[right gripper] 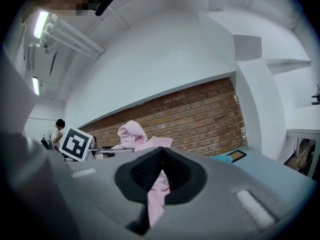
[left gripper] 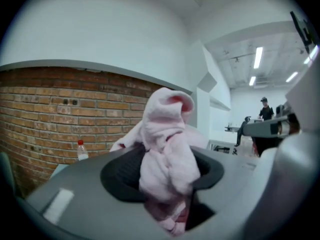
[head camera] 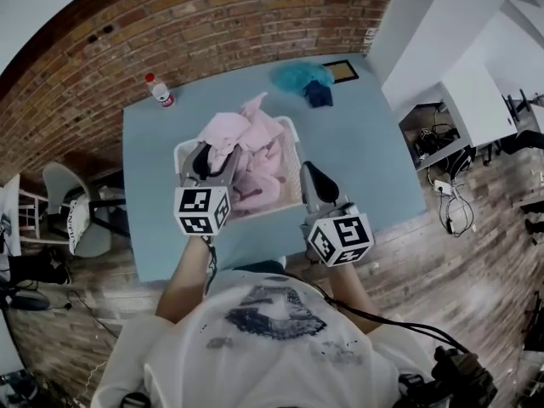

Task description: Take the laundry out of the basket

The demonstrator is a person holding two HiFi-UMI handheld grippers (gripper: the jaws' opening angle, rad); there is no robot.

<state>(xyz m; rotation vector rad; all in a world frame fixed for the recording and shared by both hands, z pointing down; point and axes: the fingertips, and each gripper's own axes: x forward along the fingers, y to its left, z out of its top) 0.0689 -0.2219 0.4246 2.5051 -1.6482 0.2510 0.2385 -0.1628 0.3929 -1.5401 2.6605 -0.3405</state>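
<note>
A white laundry basket [head camera: 293, 131] stands on the blue table [head camera: 365, 155], filled with pink laundry [head camera: 255, 155]. My left gripper [head camera: 211, 155] is over the basket's left side, shut on a thick bunch of the pink cloth [left gripper: 167, 154], which rises between its jaws and flops over above them. My right gripper [head camera: 308, 177] is at the basket's right edge, shut on a thin fold of pink cloth [right gripper: 157, 194] that hangs down between its pads. In the right gripper view the lifted pink bunch [right gripper: 132, 133] shows beside the left gripper's marker cube [right gripper: 76, 144].
A plastic bottle with a red cap [head camera: 159, 90] stands at the table's far left corner. A blue-green cloth pile [head camera: 304, 81] and a small framed board [head camera: 340, 70] lie at the far right. A brick wall [head camera: 212, 24] is behind; a chair [head camera: 72, 202] stands left.
</note>
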